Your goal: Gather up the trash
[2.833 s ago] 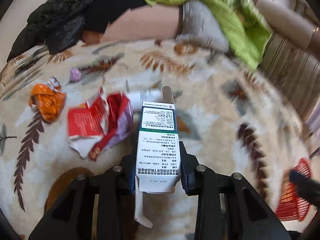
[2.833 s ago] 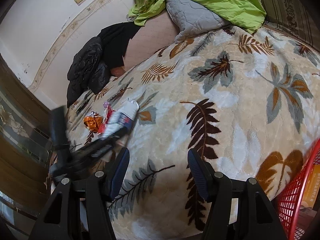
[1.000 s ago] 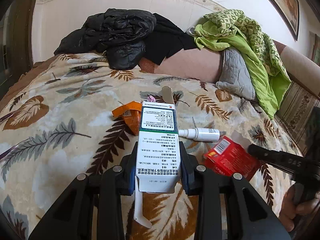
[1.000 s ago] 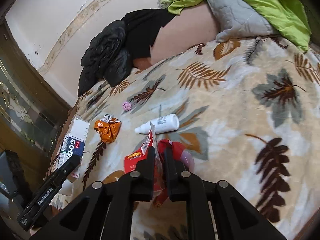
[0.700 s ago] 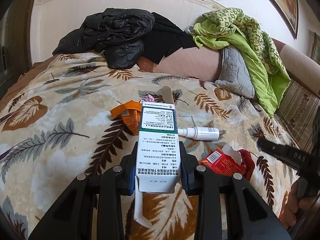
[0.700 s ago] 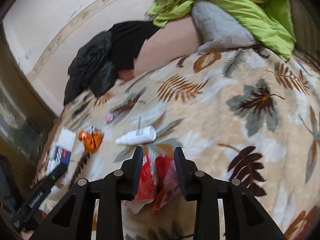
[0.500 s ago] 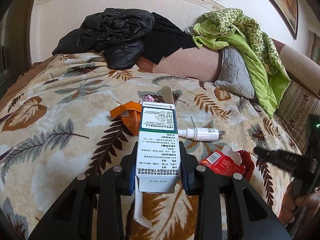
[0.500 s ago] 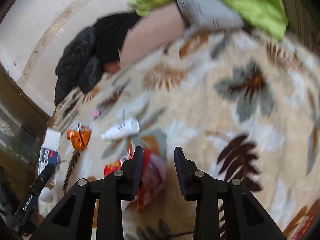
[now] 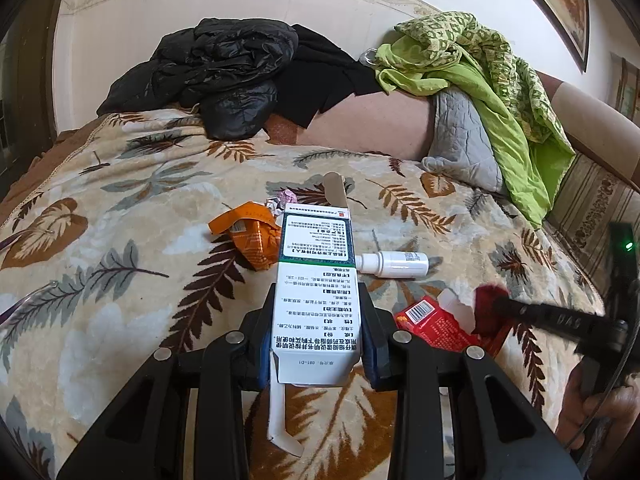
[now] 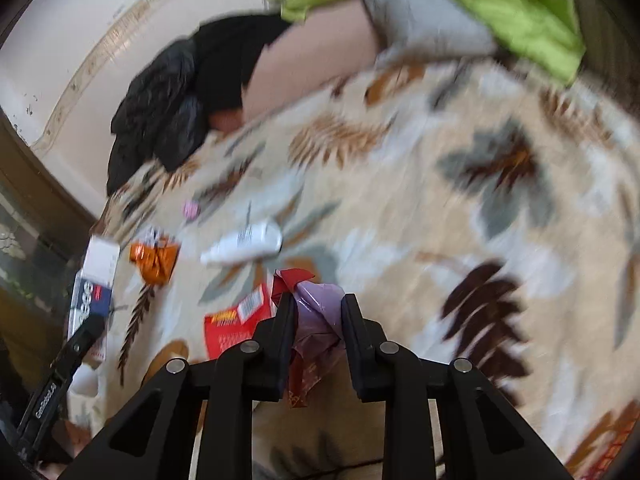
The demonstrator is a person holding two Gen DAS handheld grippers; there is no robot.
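My left gripper (image 9: 318,312) is shut on a white and green medicine box (image 9: 316,280), held above the leaf-patterned blanket (image 9: 120,248). The box also shows at the left of the right wrist view (image 10: 96,280). My right gripper (image 10: 316,304) has its jaws partly closed around a red and purple crumpled wrapper (image 10: 316,308), which joins a red torn packet (image 10: 236,324) on the blanket; this view is blurred. The red packet (image 9: 436,320) lies right of the box in the left wrist view. An orange wrapper (image 9: 252,240), a white bottle (image 9: 394,264) and a small pink scrap (image 9: 282,200) lie beyond.
Black jackets (image 9: 216,76) are piled at the back of the blanket. A green quilt (image 9: 480,72) and a grey pillow (image 9: 464,148) lie at the back right. A sofa edge (image 9: 592,200) runs along the right. The wall (image 9: 200,8) stands behind.
My right gripper opened, swung over the red wrapper and now has its jaws narrowing around the red and purple part. The left gripper holds the box still.
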